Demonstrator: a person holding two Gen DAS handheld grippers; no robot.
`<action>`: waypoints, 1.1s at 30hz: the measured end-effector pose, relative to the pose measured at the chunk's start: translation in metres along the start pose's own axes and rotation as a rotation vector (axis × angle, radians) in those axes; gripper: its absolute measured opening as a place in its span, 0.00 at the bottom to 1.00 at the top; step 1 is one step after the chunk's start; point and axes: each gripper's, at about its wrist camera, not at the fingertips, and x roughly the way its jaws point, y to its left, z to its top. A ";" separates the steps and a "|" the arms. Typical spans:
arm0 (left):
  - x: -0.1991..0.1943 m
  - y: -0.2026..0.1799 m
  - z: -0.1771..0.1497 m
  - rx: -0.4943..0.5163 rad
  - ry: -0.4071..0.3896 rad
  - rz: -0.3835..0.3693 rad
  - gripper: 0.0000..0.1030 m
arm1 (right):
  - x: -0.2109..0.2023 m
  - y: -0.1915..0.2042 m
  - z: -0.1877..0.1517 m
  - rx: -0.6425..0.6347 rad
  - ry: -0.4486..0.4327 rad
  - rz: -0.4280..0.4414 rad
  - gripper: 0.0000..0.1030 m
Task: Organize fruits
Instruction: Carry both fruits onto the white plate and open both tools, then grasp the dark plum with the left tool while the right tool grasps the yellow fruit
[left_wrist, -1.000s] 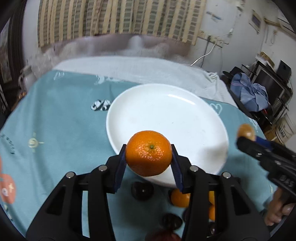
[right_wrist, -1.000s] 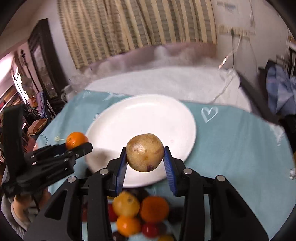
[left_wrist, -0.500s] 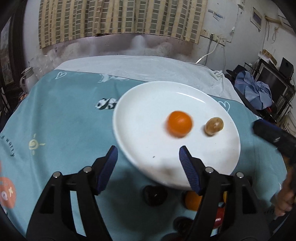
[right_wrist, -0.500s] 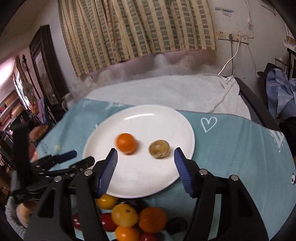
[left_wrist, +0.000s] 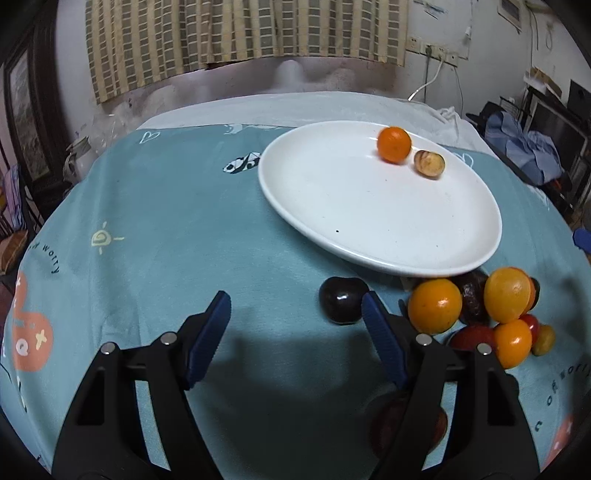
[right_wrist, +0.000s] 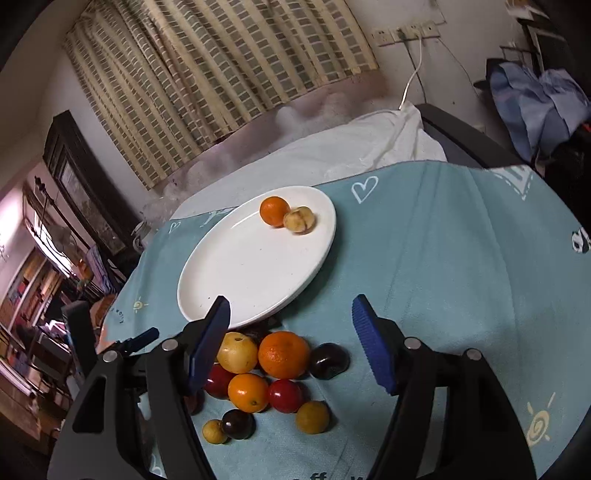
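Both the left gripper (left_wrist: 295, 317) and right gripper (right_wrist: 290, 319) hover wide and empty over the fruit pile (right_wrist: 273, 373) beside the plate (right_wrist: 236, 280).

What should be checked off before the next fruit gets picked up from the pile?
1. Left tongs open and empty: ok.
2. Right tongs open and empty: ok.
3. Orange and tan fruit resting on the white plate: ok.
4. Bare room left on the plate: ok.
5. Fruit pile on the cloth beside the plate's near rim, within view: ok.
6. Dark plum free of neighbours for a clean grasp: cannot tell.
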 end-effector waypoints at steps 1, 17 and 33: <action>0.003 -0.001 0.000 0.011 0.001 0.001 0.74 | -0.001 0.000 0.000 0.007 0.003 0.008 0.67; 0.029 -0.014 0.008 0.055 0.052 -0.109 0.43 | 0.002 0.014 -0.008 -0.064 0.015 -0.015 0.67; 0.002 0.002 0.006 -0.009 0.023 -0.116 0.32 | 0.045 0.079 -0.053 -0.489 0.076 -0.094 0.61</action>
